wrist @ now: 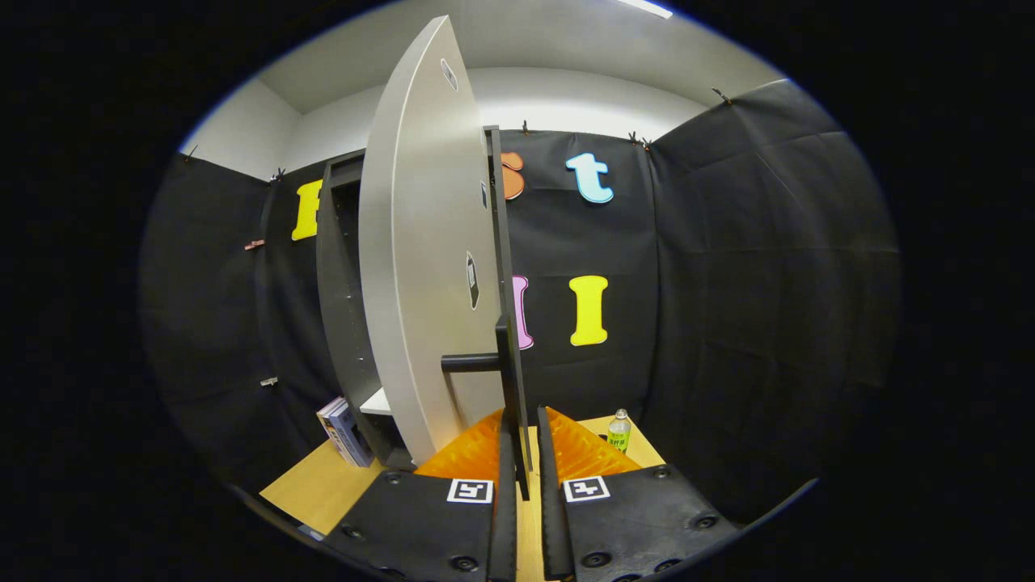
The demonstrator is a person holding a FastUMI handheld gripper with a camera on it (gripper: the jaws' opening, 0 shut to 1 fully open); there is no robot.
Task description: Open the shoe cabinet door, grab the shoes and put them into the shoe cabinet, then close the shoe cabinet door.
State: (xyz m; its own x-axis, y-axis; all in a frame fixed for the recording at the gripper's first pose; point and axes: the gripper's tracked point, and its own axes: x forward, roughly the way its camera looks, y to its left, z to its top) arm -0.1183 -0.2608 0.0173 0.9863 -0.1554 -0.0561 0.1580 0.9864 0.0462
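The shoe cabinet (338, 307) is a dark carcass standing on a wooden surface, with a white shelf (376, 402) showing low inside. Its pale grey door (420, 267) is swung out toward me and I see it almost edge on. A dark vertical handle bar (508, 323) with a short horizontal stub (471, 362) runs along the door's near edge. My gripper (527, 473) is nearly shut, and the lower end of that bar sits between its two fingers.
Two books (344, 432) lean against the cabinet's foot on the left. A small clear bottle with a green label (619, 430) stands beyond my right finger. The wooden surface (319, 485) reaches to the black cloth walls.
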